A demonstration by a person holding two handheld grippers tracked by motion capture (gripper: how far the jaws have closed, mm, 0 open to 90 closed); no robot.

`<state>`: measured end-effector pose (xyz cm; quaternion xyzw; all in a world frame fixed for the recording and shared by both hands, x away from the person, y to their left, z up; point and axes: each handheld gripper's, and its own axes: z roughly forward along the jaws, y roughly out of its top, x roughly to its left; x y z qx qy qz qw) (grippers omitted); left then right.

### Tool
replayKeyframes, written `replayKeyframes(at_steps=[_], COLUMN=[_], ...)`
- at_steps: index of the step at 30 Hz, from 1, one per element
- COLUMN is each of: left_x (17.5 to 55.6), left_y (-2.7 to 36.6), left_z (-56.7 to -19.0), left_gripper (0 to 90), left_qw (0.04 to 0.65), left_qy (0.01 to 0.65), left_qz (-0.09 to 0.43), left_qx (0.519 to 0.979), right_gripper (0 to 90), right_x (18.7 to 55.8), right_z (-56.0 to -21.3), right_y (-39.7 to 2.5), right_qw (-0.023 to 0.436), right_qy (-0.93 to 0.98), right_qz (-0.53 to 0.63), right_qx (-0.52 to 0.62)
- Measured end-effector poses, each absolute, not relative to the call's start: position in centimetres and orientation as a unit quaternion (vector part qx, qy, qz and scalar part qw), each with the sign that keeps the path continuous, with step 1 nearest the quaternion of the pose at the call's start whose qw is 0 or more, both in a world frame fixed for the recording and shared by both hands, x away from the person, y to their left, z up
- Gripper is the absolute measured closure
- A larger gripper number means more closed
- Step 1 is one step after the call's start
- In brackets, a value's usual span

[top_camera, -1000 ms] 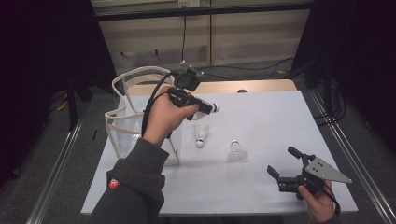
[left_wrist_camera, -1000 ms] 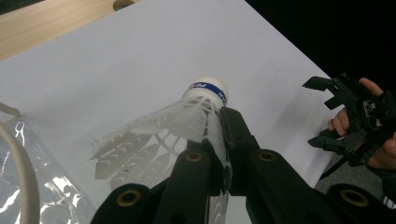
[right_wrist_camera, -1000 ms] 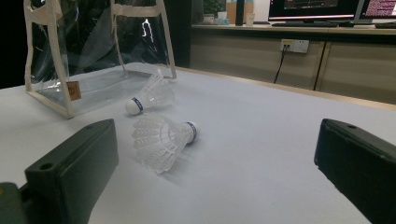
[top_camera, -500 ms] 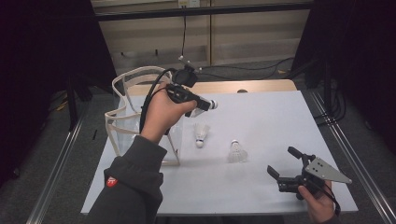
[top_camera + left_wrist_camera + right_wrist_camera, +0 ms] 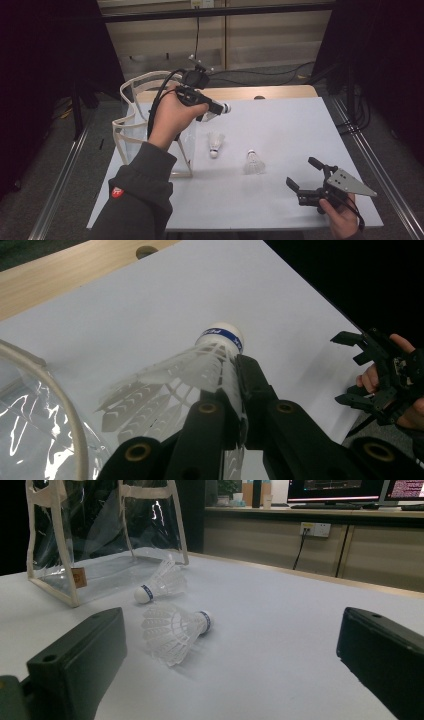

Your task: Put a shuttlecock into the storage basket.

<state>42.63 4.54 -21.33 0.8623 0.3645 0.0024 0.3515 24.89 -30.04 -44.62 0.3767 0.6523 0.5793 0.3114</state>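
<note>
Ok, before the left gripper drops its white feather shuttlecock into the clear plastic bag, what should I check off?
1. Grip: left gripper shut on the white feather shuttlecock, clamped at the feathers: ok.
2. Position: held shuttlecock over the clear plastic bag opening: not ok, it sits beside the bag over the white table.
3. Bag upright, mouth open: ok.
4. Right gripper open, well away: ok.
5. Two loose shuttlecocks lying apart from the bag: ok.

Table (image 5: 280,125) brightly lit, surroundings dark; glare on plastic bag (image 5: 100,530); mild blur.
</note>
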Motion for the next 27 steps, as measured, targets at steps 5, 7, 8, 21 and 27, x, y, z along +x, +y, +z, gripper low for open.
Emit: replayKeyframes(at_steps=[5,7,8,21,27], left_x=[42.8,42.9,42.9,43.5,43.6], left_y=[4.7,4.7,4.7,5.5,5.8], left_z=[-21.2,-21.2,-21.1,-21.0,-20.8], left_gripper=[88.9,88.9,88.9,89.0,88.9], left_qw=[0.352,0.352,0.352,0.352,0.353], left_qy=[0.367,0.369,0.369,0.377,0.378], left_qz=[0.004,0.004,0.005,0.009,0.013], left_qx=[0.861,0.86,0.86,0.857,0.856], right_gripper=[0.0,0.0,0.0,0.0,0.0], right_x=[24.9,24.9,24.9,24.9,24.9], right_z=[-44.6,-44.6,-44.6,-44.6,-44.6], right_y=[-30.0,-30.0,-30.0,-30.1,-30.0], right_qw=[0.311,0.31,0.311,0.311,0.311], right_qy=[0.652,0.652,0.652,0.652,0.652], right_qz=[0.579,0.579,0.579,0.58,0.58], right_qx=[0.377,0.378,0.377,0.377,0.377])
